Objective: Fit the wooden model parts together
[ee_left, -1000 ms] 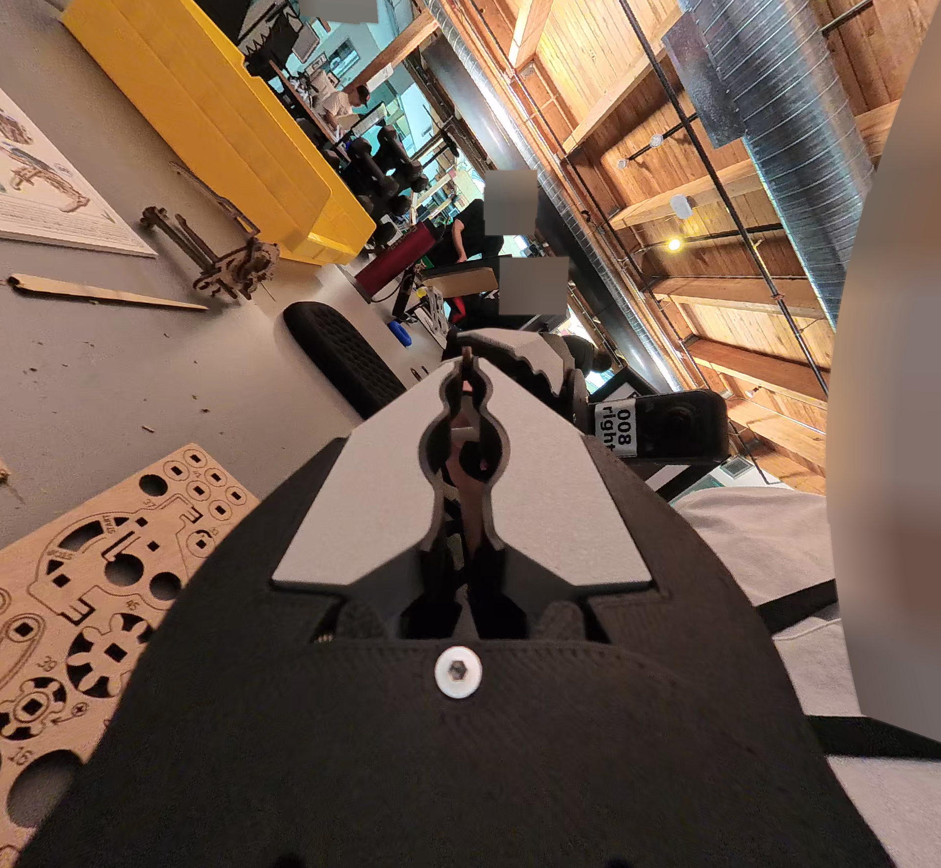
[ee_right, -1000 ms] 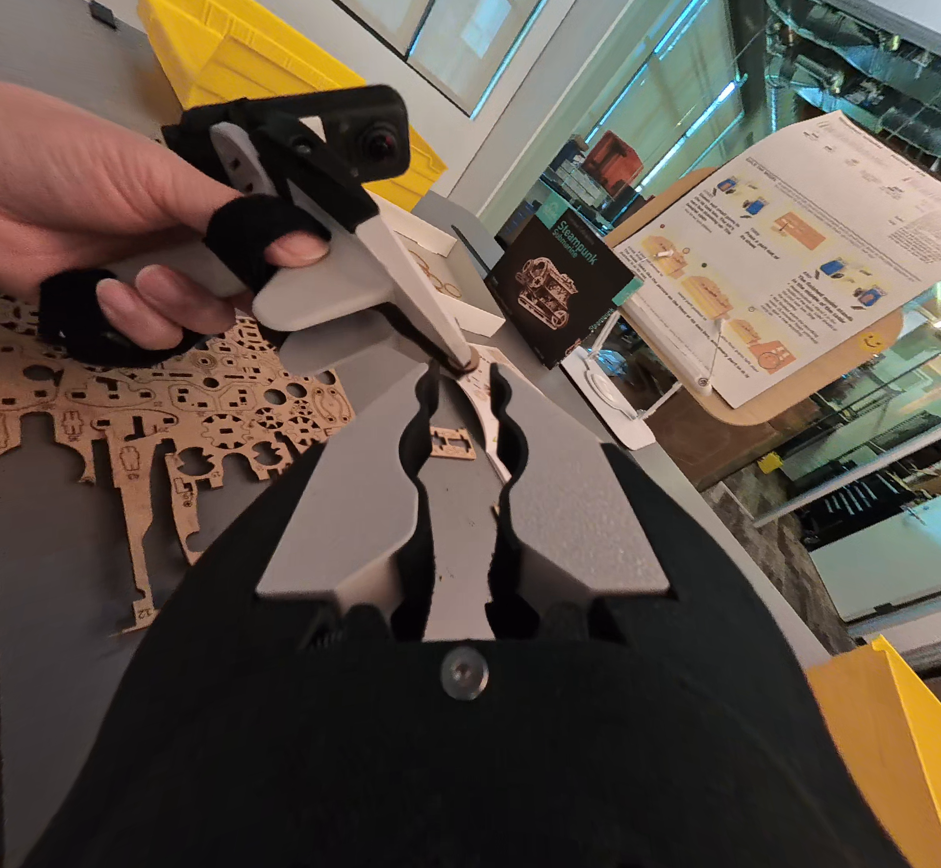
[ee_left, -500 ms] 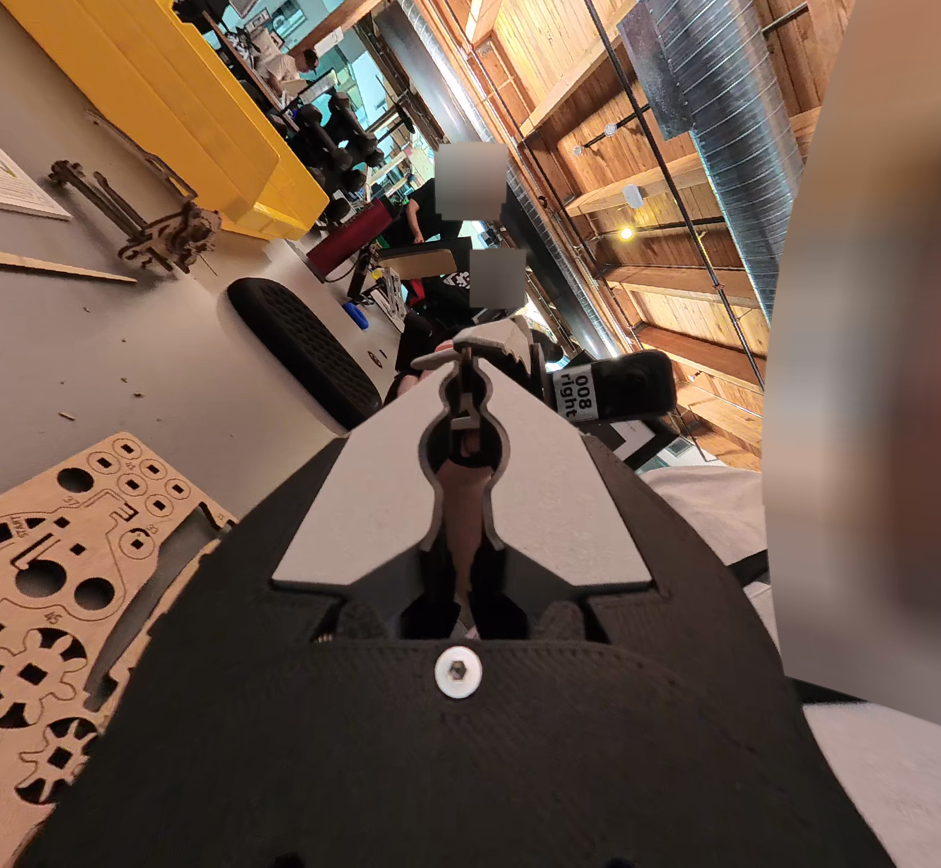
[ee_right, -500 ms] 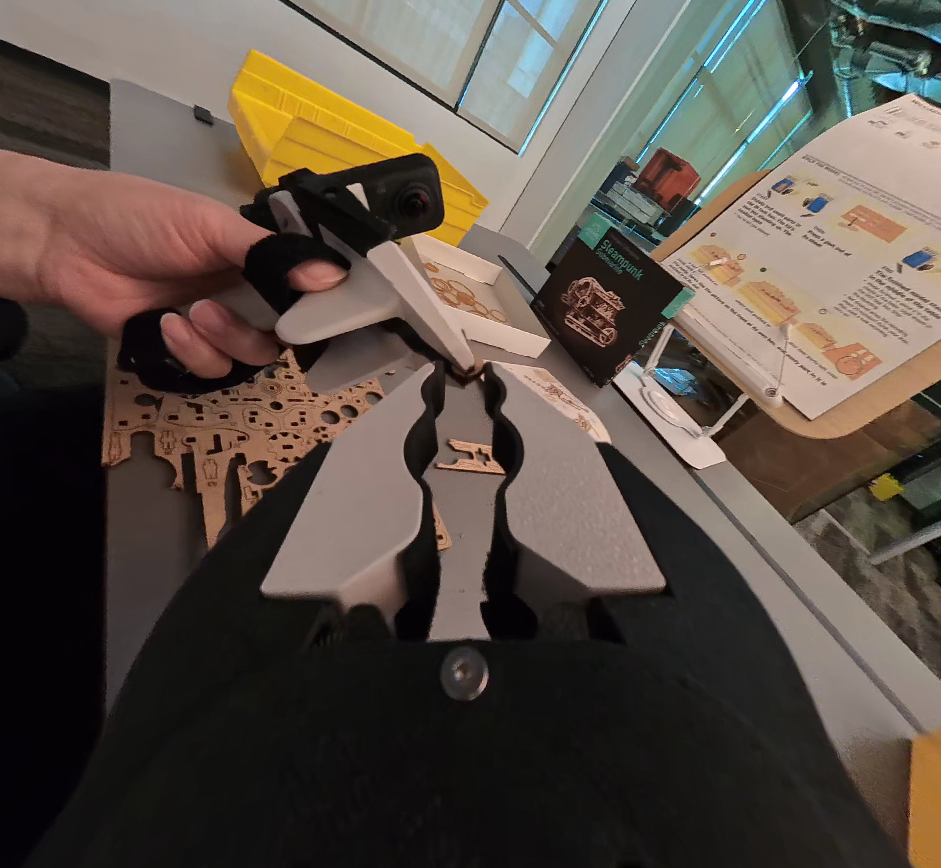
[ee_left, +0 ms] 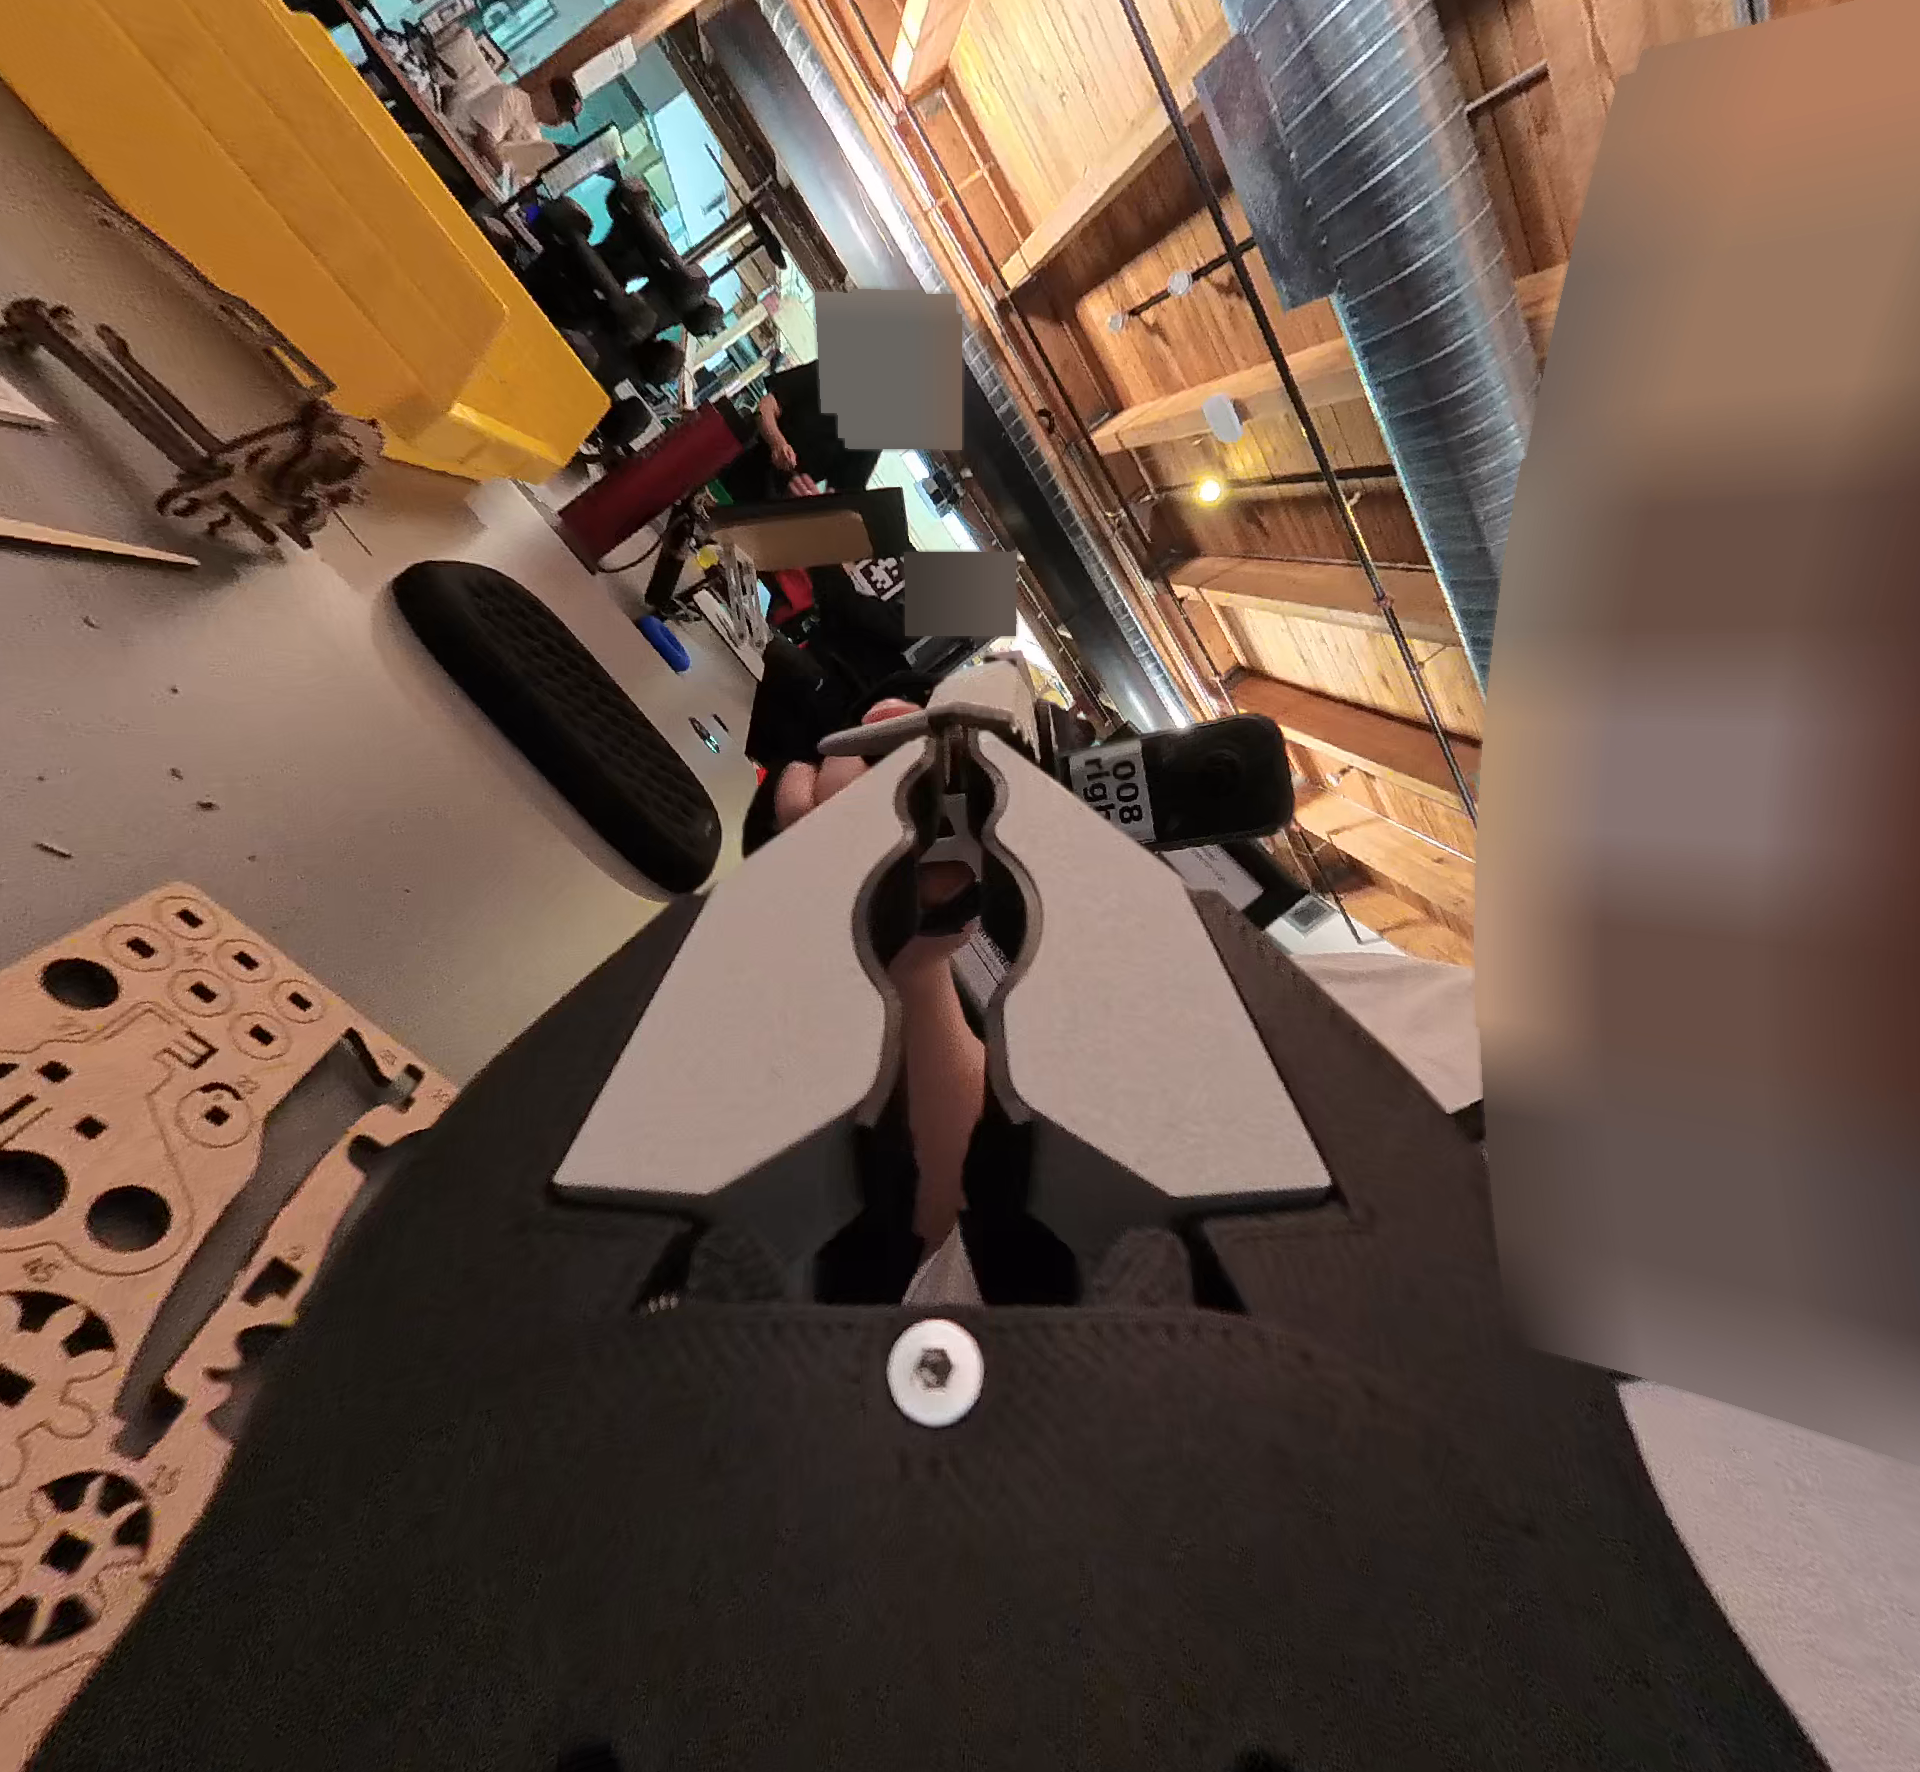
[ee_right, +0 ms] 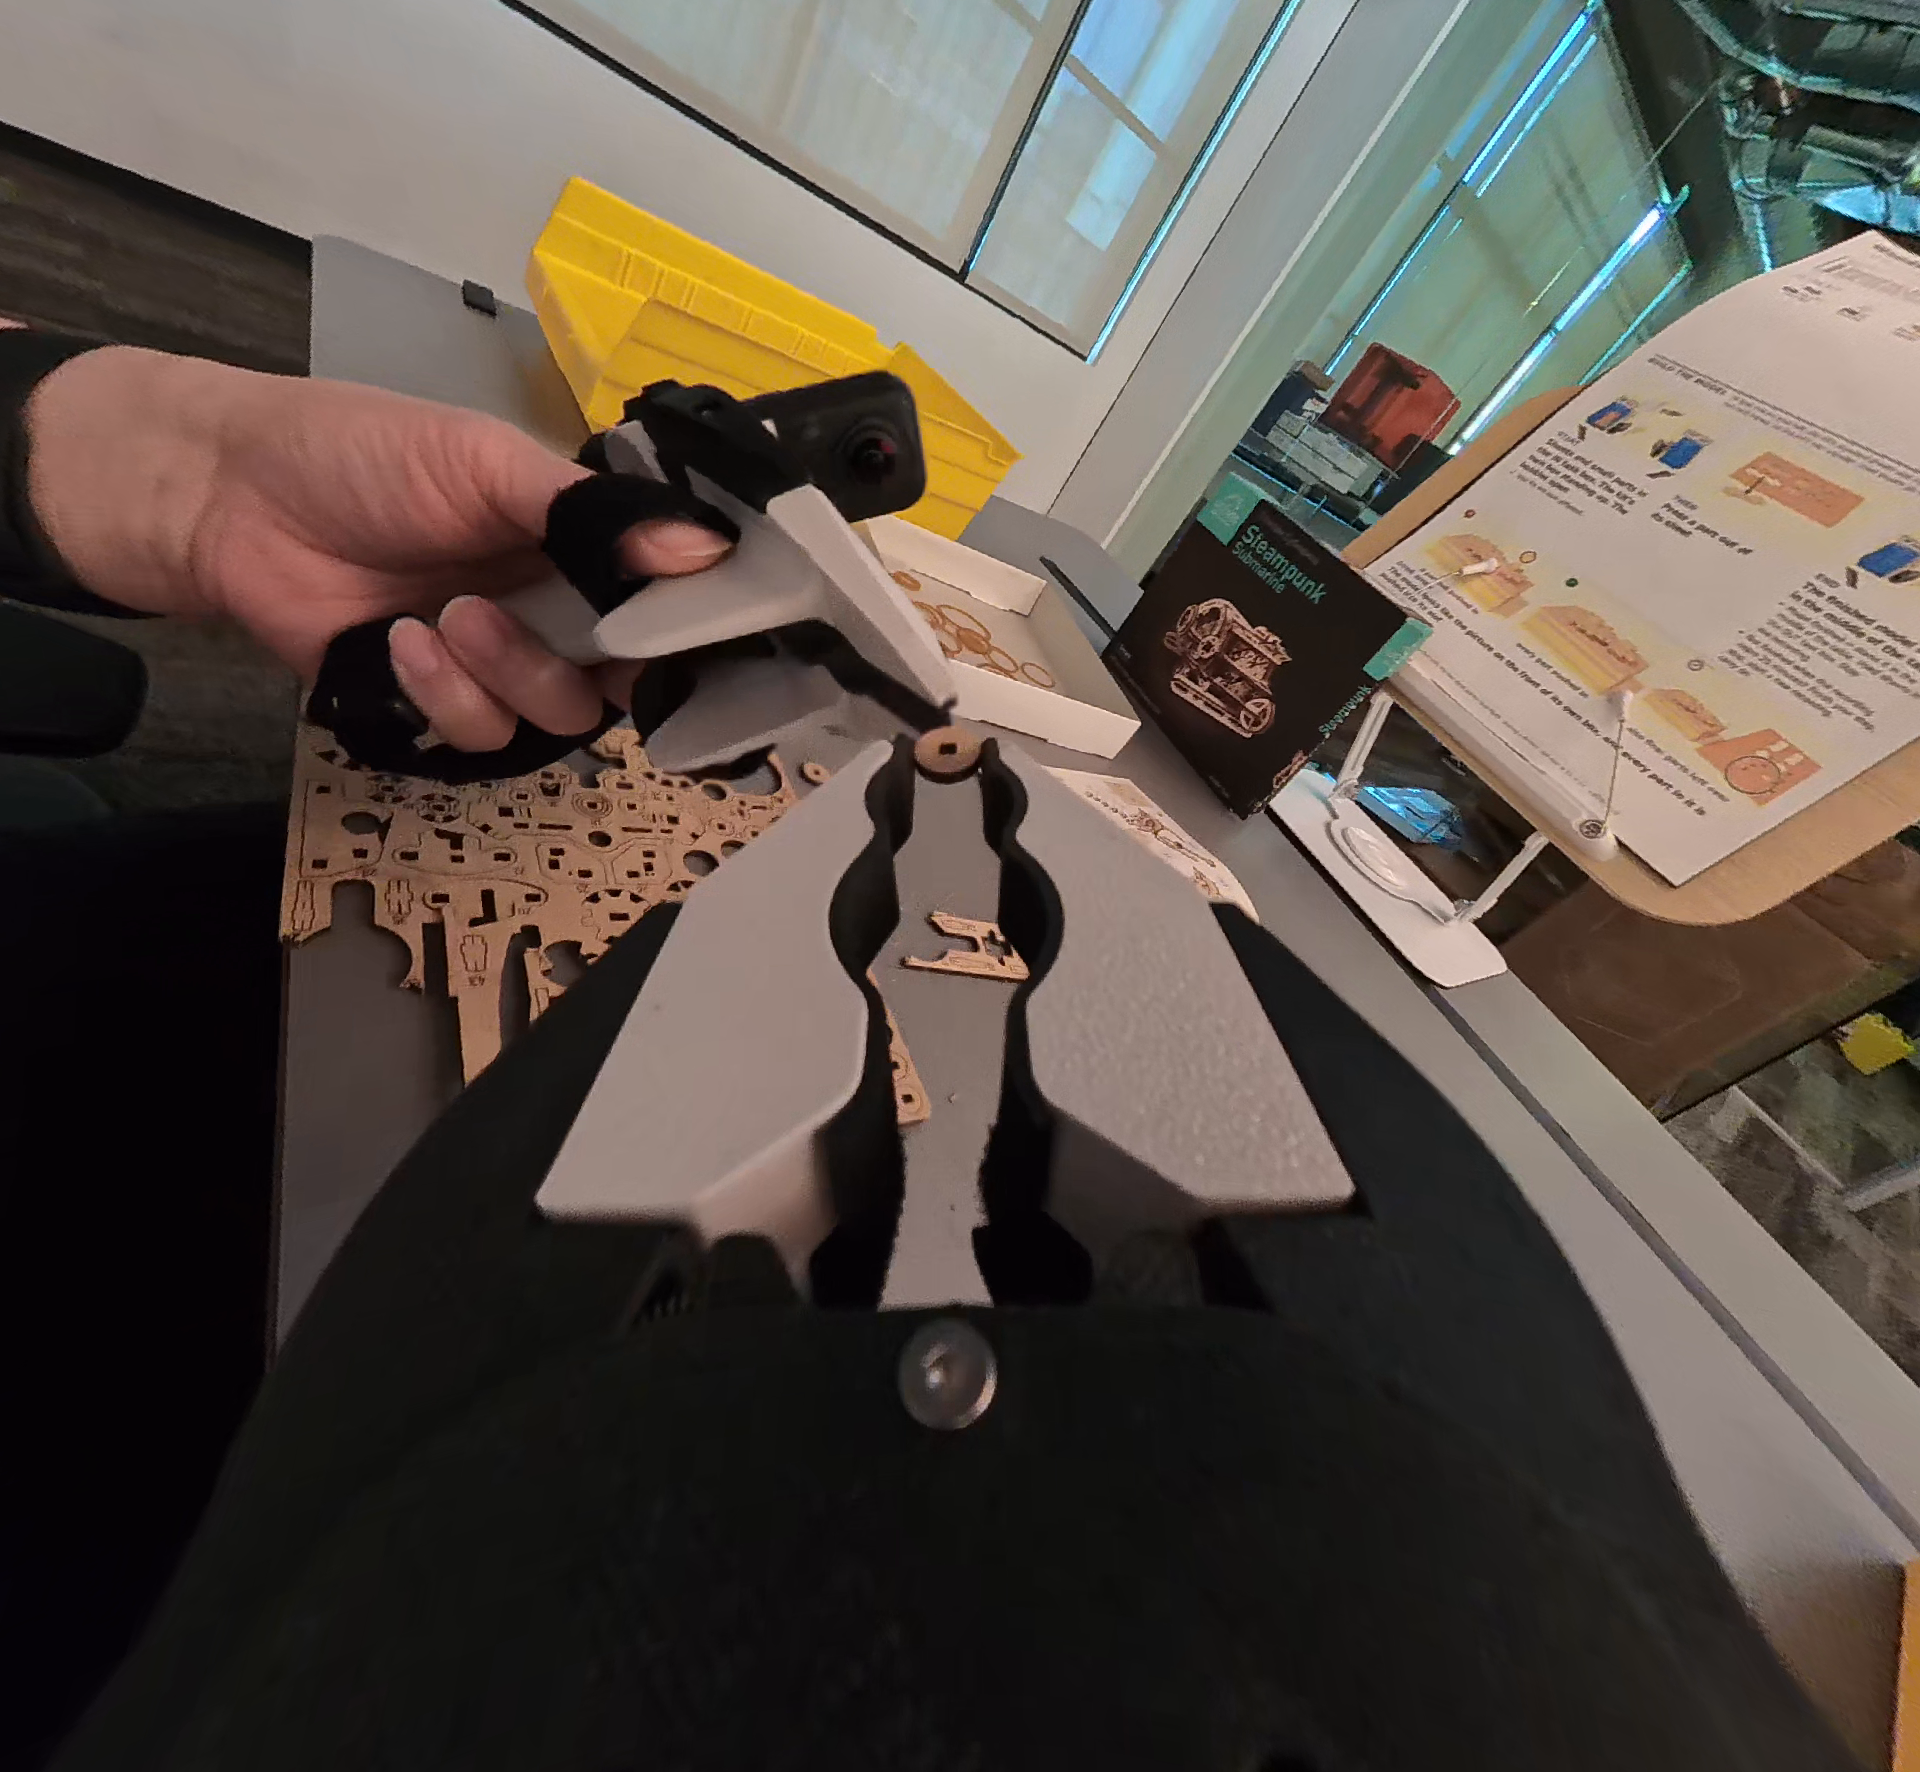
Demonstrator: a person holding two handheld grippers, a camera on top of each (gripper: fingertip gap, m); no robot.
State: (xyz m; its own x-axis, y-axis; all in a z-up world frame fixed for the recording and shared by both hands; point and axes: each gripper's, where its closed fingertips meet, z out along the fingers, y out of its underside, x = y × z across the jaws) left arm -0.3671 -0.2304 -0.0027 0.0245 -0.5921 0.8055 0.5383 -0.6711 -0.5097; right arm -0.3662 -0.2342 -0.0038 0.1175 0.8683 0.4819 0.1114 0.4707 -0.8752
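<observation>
Right wrist view: a small round wooden disc with a square hole [ee_right: 945, 750] is pinched between the tips of the right gripper [ee_right: 948, 752], held above the grey table [ee_right: 353, 1047]. The left gripper [ee_right: 940, 704], gripped by a hand [ee_right: 312, 517], is pressed together on a thin dark pin [ee_left: 948, 766], whose tip is brought just beside the disc; contact cannot be told. Below, a small flat wooden cut-out piece [ee_right: 971, 951] lies on the table, and a perforated wooden parts sheet [ee_right: 499, 849] lies towards the table's left edge. A white shallow tray [ee_right: 997, 642], a yellow plastic bin [ee_right: 727, 351] and a black model box [ee_right: 1257, 642] are set towards the far edge.
</observation>
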